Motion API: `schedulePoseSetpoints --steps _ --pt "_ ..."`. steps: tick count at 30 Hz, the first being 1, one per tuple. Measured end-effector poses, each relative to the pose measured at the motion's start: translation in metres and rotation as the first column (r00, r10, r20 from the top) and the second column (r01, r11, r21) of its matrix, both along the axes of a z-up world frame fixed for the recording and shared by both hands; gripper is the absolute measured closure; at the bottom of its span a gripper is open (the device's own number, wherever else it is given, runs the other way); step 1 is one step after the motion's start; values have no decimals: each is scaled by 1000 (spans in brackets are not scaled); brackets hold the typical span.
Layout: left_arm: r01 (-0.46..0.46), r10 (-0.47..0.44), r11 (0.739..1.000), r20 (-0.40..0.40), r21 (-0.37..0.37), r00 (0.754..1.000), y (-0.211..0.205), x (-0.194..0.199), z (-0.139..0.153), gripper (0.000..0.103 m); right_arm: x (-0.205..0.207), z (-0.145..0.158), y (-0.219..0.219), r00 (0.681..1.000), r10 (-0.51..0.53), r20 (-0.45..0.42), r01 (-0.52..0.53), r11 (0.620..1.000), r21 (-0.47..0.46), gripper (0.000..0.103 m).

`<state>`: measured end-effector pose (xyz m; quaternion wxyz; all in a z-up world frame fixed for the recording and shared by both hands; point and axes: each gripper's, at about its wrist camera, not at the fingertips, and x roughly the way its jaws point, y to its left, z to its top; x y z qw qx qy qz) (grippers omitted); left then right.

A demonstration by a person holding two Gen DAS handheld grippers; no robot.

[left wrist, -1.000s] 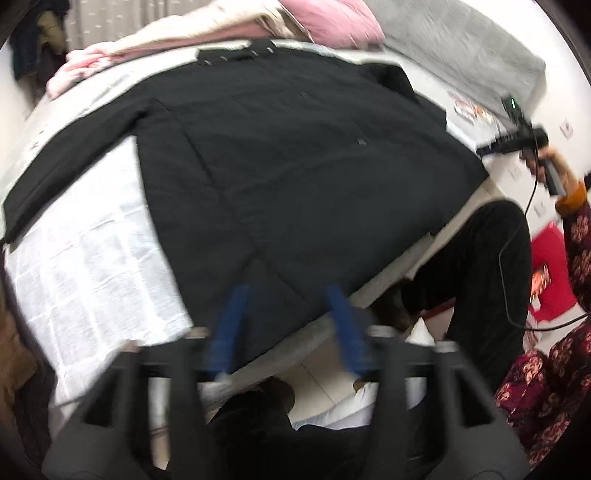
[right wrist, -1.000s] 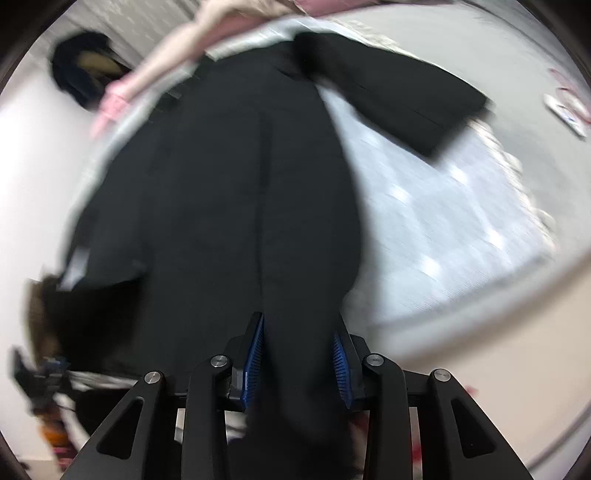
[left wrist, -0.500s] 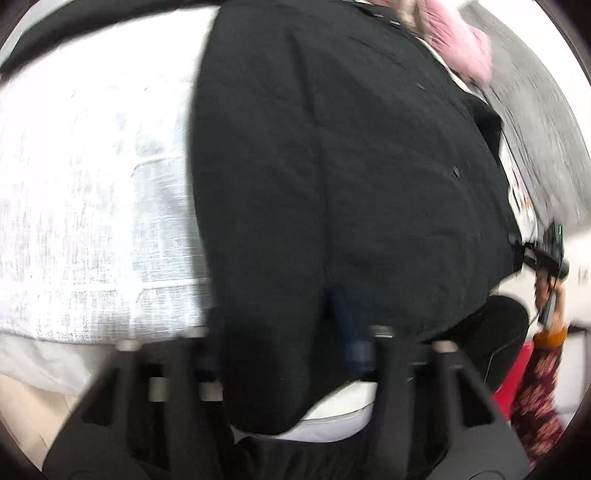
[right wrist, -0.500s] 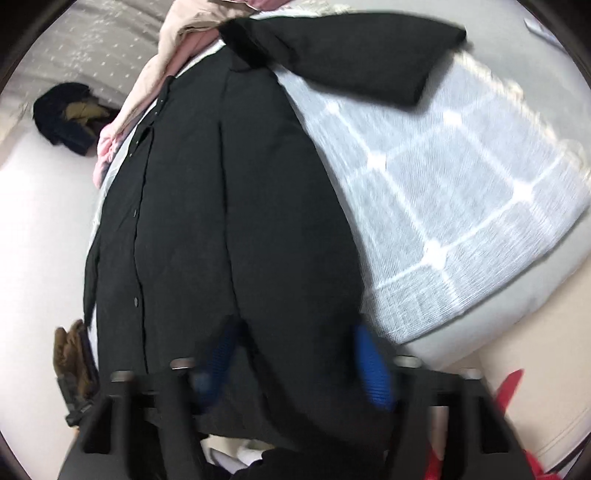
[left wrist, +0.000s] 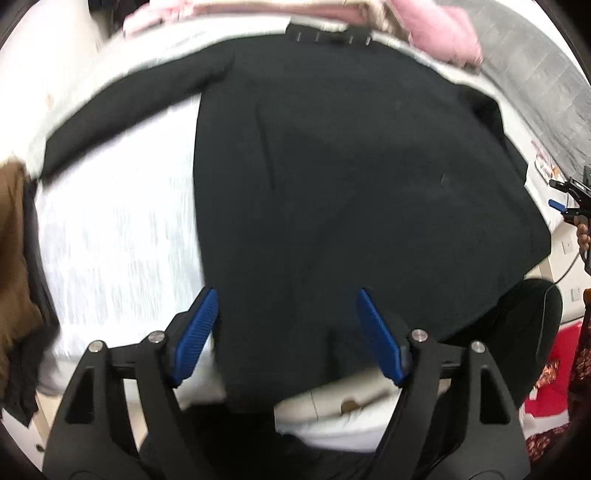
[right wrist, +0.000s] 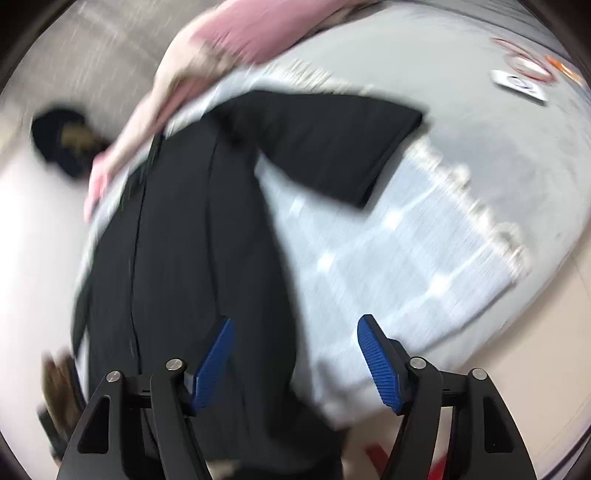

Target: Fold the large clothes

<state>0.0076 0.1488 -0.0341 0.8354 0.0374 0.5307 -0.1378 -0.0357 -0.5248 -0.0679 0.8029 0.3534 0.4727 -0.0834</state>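
On pale bedspread [left wrist: 110, 229], black coat [left wrist: 351, 184] spread flat, seemingly unheld

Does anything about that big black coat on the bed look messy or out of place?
Slightly: the black coat lies spread on the bed, but its hem hangs over the near edge, and both sleeves stick out sideways, unfolded.

Bed [left wrist: 110, 236]: covered by a white checked spread [right wrist: 406, 258]. Lying directly on it: one large black garment [left wrist: 351, 184], spread flat, sleeves out to either side, hem hanging over the near edge; pink and cream bedding [left wrist: 436, 33] heaped along the far side; small printed cards [right wrist: 521, 83] near the right edge.
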Motion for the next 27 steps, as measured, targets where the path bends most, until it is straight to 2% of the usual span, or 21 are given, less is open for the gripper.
schedulePoseSetpoints --steps 2,4,8,10,12,13,14,15,17,19,20,23,25,26,27 --pt "-13 14 1000 41 -7 999 -15 14 8 22 9 -7 -31 995 -95 26 93 994 53 32" --pt "-34 35 999 58 -6 998 -29 30 11 21 29 -21 -62 979 -200 28 198 979 56 32" --pt "-23 28 999 115 -40 993 -68 71 12 21 63 -53 -101 958 -288 9 286 955 80 33" --pt "-19 26 999 139 -50 990 -86 85 12 21 85 -70 -114 943 -331 -8 331 942 58 35" --pt "-20 28 998 141 -54 990 -104 103 4 21 96 -71 -122 936 -353 15 353 936 2 49" --pt "-17 25 998 133 -61 991 -113 114 1 21 108 -70 -124 939 -343 9 343 939 -39 77" --pt "-12 20 998 126 -69 992 -124 123 -1 21 116 -70 -122 941 -338 -6 336 939 -76 88" --pt "-3 13 997 121 -82 993 -129 128 -5 21 128 -61 -122 945 -326 -11 321 936 -141 93" --pt "12 -1 995 118 -97 993 -136 134 -11 21 149 -30 -131 954 -301 17 292 908 -302 95" --pt "28 -14 994 126 -108 992 -144 141 -18 21 162 -5 -138 953 -299 42 285 848 -446 96" --pt "39 -24 993 133 -112 991 -146 145 -24 21 174 16 -140 951 -303 58 282 774 -568 96" --pt "48 -32 992 135 -116 990 -151 151 -41 21 202 49 -147 950 -290 113 279 634 -721 96" --pt "50 -35 991 122 -124 992 -156 158 -50 21 223 53 -152 949 -293 119 272 566 -778 96" --pt "49 -35 991 111 -126 993 -157 157 -57 21 241 45 -155 949 -303 87 237 502 -832 96" --pt "45 -33 992 103 -119 994 -161 163 -61 21 256 33 -157 946 -322 36 191 465 -865 95"
